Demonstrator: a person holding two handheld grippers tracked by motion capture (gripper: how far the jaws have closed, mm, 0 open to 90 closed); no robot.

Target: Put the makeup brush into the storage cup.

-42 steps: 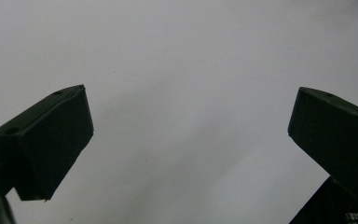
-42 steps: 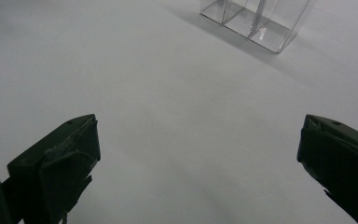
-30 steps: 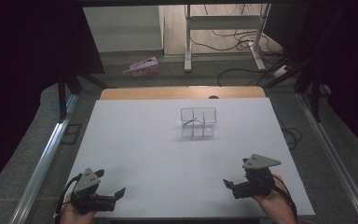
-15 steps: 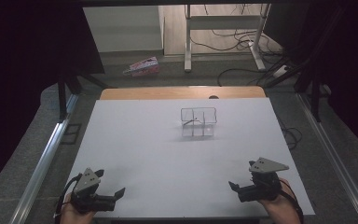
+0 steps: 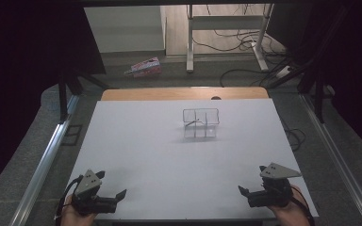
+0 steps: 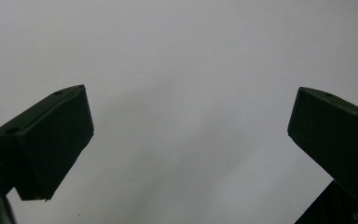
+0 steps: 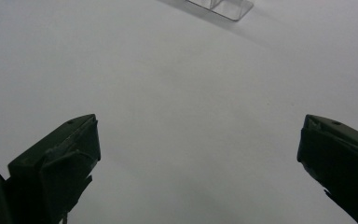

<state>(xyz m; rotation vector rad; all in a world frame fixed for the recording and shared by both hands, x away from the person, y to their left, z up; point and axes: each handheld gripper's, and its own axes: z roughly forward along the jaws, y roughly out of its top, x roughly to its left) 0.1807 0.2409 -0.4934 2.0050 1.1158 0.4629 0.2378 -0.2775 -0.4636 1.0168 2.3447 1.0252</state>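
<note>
Worktop (image 5: 169,150) is white and bare around the clear box (image 5: 201,123), far ahead of both grippers. Right gripper (image 5: 245,194) has dropped lower and nearer the person, jaws wide apart. Left gripper (image 5: 118,194) waits, jaws apart too. Work looks not begun.

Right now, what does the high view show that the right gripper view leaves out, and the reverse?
High view alone: both hand-held tongs, left tongs and right tongs, low at the near edge of the white table, plus the floor cables and a pink packet beyond. Right gripper view alone: a close look between the right tongs' black jaws, spread wide with nothing between them. Shared: the white table and the clear divided box, seen at the top edge of the right gripper view.
</note>
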